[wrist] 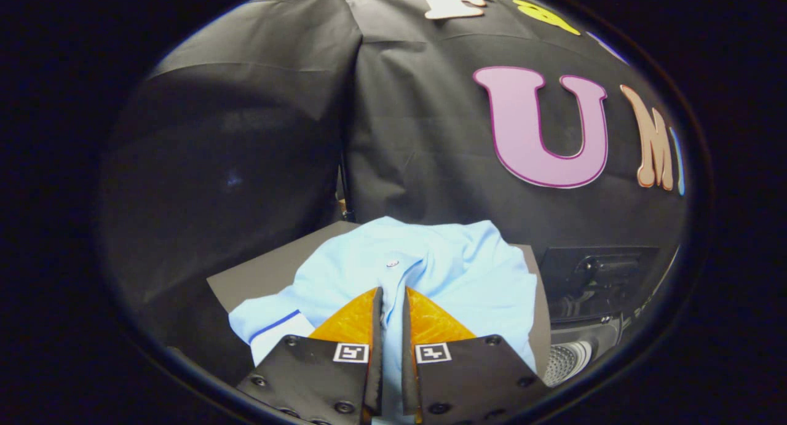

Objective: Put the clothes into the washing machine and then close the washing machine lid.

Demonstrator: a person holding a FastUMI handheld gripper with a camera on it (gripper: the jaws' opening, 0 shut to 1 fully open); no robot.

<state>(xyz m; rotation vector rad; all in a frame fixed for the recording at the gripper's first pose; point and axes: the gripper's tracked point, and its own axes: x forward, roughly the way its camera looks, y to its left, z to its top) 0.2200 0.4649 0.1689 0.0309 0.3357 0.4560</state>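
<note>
**Gripping the shirt beside the washing machine**

Pinching a fold of the light blue shirt (424, 271) between the two fingers of the gripper (393, 299), with the jaws nearly closed and only a thin strip of cloth filling the narrow gap. Pressing on the fabric from both sides, just behind a small button (391, 263) on the placket. Bunching and creasing the cloth just ahead of the fingertips. Spreading wide to both sides of the fingers, with a sleeve (270, 326) carrying a dark blue stripe lying to the left. Resting on a flat grey table (258, 277), which is showing bare along its near left part. Showing the washing machine (590, 302) to the right of the shirt, just beside the table, with its dark lid (593, 268) standing raised and the perforated metal drum (565, 360) exposed below. Lying wholly outside the drum, near the opening. Hanging behind the table: black cloth wall (418, 148) of the booth.
</note>
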